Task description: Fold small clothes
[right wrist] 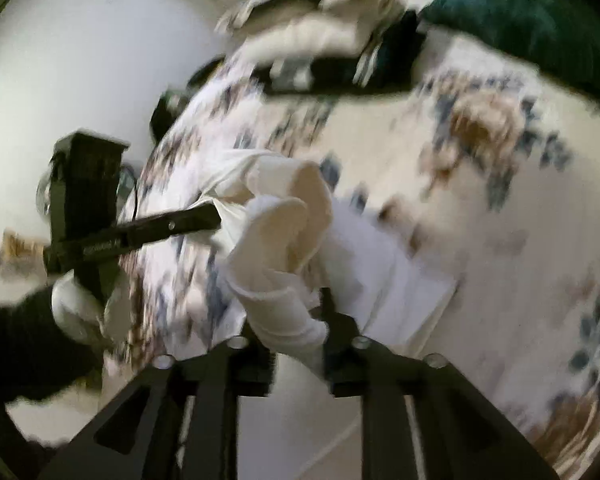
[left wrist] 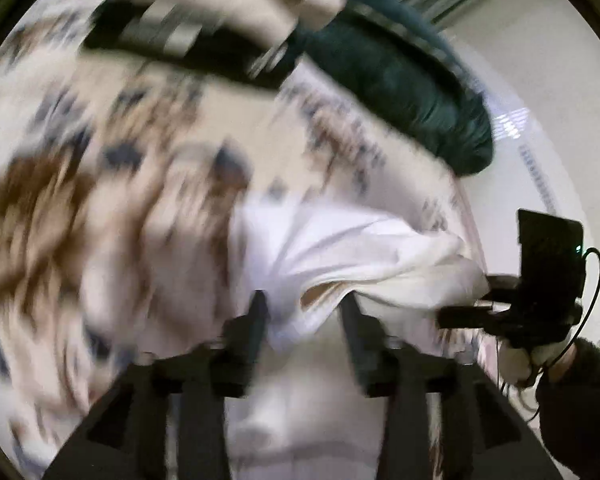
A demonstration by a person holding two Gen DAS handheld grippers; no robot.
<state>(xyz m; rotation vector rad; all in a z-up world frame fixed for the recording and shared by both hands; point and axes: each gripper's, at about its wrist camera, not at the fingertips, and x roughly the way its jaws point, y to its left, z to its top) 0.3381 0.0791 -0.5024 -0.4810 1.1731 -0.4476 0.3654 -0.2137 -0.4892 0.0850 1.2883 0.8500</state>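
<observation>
A white garment (left wrist: 340, 248) is hanging bunched between the two grippers, lifted over a bed with a floral cover (left wrist: 100, 200). Both views are blurring heavily, so fine detail is hard to read.

In the left wrist view, the left gripper (left wrist: 304, 312) is showing its fingers (left wrist: 256, 320) partly apart, with white cloth gathered between and over them; a fold is draping across the gap. It seems to be pinching the cloth, though whether the fingers are pressing it firmly cannot be told. The right gripper (left wrist: 464, 308) is sitting at the far right of that view, its tips buried in the garment's other end.

In the right wrist view, the right gripper (right wrist: 296, 320) is standing with a rolled hem of the garment (right wrist: 284, 240) filling the space between its fingers (right wrist: 332, 320), so it looks closed onto the cloth. The left gripper (right wrist: 216, 216) is reaching in from the left, its slim tip meeting the fabric.

A dark green cushion (left wrist: 400, 80) and a black and white striped item (left wrist: 172, 36) are lying further up the bed.

The garment is looking light, thin and floppy: it is sagging and creasing between the two holds and will not be keeping a shape by itself. It is probably best taken at hems or corners, pulled gently taut, since a grip on loose middle cloth would be gathering several layers and spoiling the fold.
</observation>
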